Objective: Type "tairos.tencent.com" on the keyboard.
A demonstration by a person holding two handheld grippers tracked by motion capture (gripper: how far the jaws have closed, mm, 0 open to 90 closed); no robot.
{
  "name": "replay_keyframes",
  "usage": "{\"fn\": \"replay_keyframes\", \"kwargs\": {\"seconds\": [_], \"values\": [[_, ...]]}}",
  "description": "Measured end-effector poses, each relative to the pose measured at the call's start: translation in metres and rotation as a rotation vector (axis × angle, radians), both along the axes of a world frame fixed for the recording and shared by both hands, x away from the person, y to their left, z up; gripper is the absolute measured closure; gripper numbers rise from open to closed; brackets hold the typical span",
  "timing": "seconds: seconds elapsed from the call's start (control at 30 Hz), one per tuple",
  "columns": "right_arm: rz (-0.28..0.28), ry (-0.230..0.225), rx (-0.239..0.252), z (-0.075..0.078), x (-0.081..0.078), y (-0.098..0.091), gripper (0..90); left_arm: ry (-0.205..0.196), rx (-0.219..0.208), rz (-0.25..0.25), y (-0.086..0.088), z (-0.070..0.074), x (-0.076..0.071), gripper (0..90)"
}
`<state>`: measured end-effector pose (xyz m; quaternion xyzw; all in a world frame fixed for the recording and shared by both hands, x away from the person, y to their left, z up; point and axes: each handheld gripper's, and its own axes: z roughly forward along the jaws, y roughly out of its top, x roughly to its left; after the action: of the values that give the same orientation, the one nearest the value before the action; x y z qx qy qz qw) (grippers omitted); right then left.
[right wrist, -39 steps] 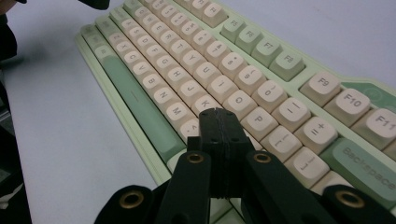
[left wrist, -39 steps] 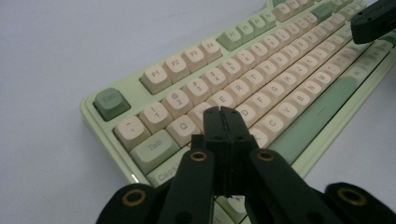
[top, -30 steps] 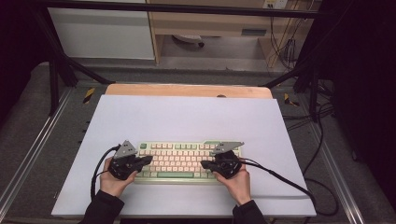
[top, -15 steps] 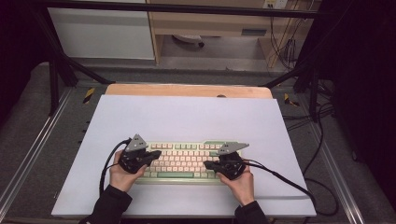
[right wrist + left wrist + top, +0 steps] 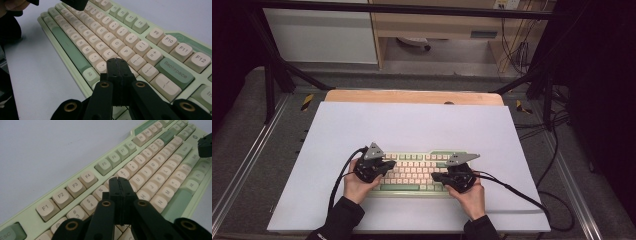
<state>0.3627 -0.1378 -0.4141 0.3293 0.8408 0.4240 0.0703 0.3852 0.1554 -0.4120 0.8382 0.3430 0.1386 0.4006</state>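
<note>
A pale green keyboard (image 5: pixel 414 172) with cream keys lies near the front of the white sheet (image 5: pixel 412 127). My left gripper (image 5: pixel 388 163) hovers over the keyboard's left part, its jaws pressed together with nothing between them; in the left gripper view its tip (image 5: pixel 118 180) sits over the number row (image 5: pixel 130 167) near the 6 key. My right gripper (image 5: pixel 437 176) is over the keyboard's right part, also shut and empty; in the right gripper view its tip (image 5: pixel 117 60) sits above the keys right of L (image 5: pixel 107 53). A hand holds each gripper.
The white sheet covers a wooden tabletop (image 5: pixel 412 96) whose far edge shows. Black cables (image 5: pixel 517 192) trail from the right gripper across the sheet's right side. Metal frame rails (image 5: pixel 242 165) run along both sides of the table.
My left gripper has moved to the right, from the keyboard's left end to over its keys. The right gripper has stayed put.
</note>
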Motion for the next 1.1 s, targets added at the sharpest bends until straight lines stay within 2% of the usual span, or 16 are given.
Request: {"fn": "replay_keyframes", "kwargs": {"seconds": [0.33,0.57,0.83,1.1], "values": [[-0.002,0.001,-0.002,0.000,0.000,0.000,90.0,0.013,0.013,-0.019,-0.007,-0.009,-0.001,90.0],[-0.002,0.001,0.001,0.000,0.000,0.000,90.0,0.020,0.017,-0.015,-0.008,-0.013,0.000,90.0],[-0.005,0.003,0.002,-0.001,0.001,-0.001,90.0,0.017,0.024,-0.015,-0.009,-0.016,0.000,90.0],[-0.006,0.002,-0.004,-0.002,0.001,-0.001,90.0,0.008,0.012,-0.020,-0.008,-0.015,-0.001,90.0]]}}
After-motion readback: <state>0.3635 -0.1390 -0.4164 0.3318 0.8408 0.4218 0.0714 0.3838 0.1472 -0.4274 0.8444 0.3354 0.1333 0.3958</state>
